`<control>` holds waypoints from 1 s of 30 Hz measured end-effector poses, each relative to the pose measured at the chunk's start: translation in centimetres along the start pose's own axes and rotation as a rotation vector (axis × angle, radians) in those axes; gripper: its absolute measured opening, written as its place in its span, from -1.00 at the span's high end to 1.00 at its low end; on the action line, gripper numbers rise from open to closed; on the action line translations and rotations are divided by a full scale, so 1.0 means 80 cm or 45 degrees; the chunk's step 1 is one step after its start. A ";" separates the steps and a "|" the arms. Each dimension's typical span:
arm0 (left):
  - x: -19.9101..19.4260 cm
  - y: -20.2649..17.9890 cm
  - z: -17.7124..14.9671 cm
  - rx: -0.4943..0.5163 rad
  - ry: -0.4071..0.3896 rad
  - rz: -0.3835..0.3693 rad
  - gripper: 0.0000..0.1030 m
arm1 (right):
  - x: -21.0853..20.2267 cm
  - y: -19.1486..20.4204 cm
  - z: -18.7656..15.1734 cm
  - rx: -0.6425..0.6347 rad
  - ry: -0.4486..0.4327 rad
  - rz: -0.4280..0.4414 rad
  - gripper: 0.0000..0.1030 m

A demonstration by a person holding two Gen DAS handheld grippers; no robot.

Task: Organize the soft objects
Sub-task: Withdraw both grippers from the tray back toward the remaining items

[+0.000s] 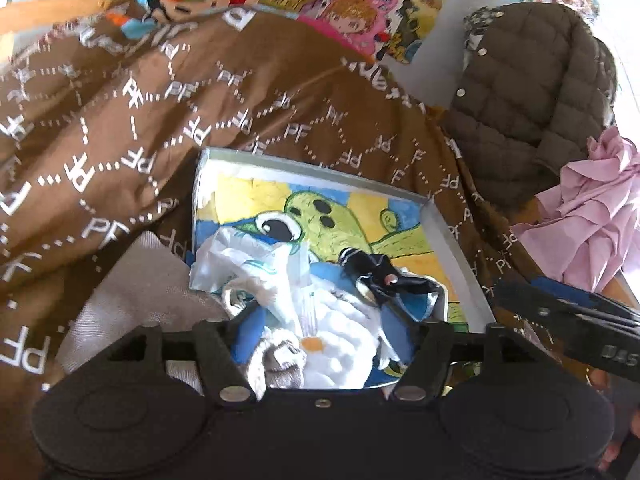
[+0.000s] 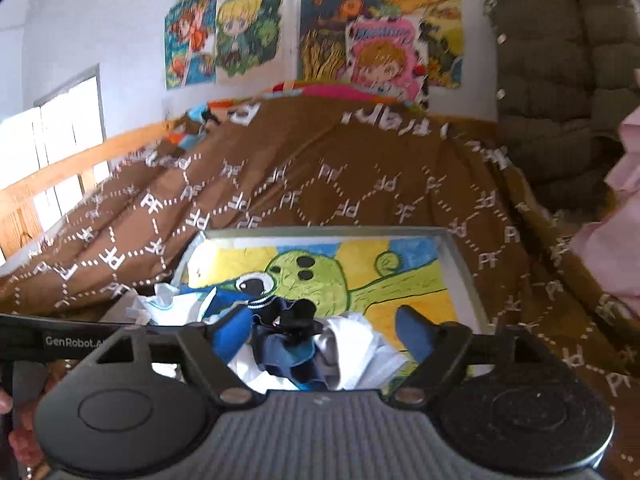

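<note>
Progress looks partial: a heap of small soft things [image 1: 304, 304], white cloth, a crinkled plastic bag, blue fabric and a dark navy piece, already lies in the near left part of a shallow tray [image 1: 448, 232] whose floor carries a green cartoon drawing on yellow and blue. The tray sits on a bed covered by a brown quilt [image 1: 140, 120] printed with white letters. The left gripper [image 1: 320, 340] hovers just over the heap with its jaws apart and nothing pressed between the blue fingertips [image 1: 244, 338]; the right gripper [image 2: 324, 332] does the same from the near side, its jaws wide and empty above the dark piece [image 2: 288, 320]. Both appear to have let go of the pile rather than to be taking it up. Left to do, as I judge it: a pink ruffled garment [image 1: 592, 216] lies loose at the far right, well apart from the tray, and an olive quilted jacket [image 1: 532, 100] hangs or leans beyond it. The tray's far right half is bare, so room remains. Whether the heap itself needs folding cannot be told.
</note>
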State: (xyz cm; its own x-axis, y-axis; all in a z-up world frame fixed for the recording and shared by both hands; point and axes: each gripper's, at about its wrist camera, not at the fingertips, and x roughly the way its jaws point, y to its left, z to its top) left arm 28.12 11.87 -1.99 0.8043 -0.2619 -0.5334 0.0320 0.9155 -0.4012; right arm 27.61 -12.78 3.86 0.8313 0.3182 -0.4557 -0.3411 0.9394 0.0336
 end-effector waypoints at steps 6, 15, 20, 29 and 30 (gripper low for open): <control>-0.048 -0.037 -0.009 0.113 -0.082 0.000 -0.57 | -0.071 -0.018 -0.009 0.104 -0.134 -0.024 -0.91; -0.138 -0.091 -0.042 0.206 -0.242 0.026 -0.98 | -0.173 -0.019 -0.041 0.162 -0.322 -0.081 -0.99; -0.177 -0.109 -0.066 0.254 -0.290 0.056 -0.98 | -0.209 -0.008 -0.059 0.163 -0.330 -0.081 -0.99; -0.231 -0.111 -0.110 0.196 -0.353 0.110 -0.98 | -0.251 0.005 -0.089 0.190 -0.332 -0.092 -0.99; -0.235 -0.112 -0.114 0.199 -0.354 0.118 -0.98 | -0.255 0.008 -0.095 0.184 -0.325 -0.100 -0.99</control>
State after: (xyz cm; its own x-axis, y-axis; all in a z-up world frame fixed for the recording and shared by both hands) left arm 7.27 5.80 4.83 0.9386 -0.1012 -0.3299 0.0243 0.9730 -0.2295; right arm 7.12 -19.65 6.40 0.9424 0.2484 -0.2241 -0.2207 0.9650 0.1415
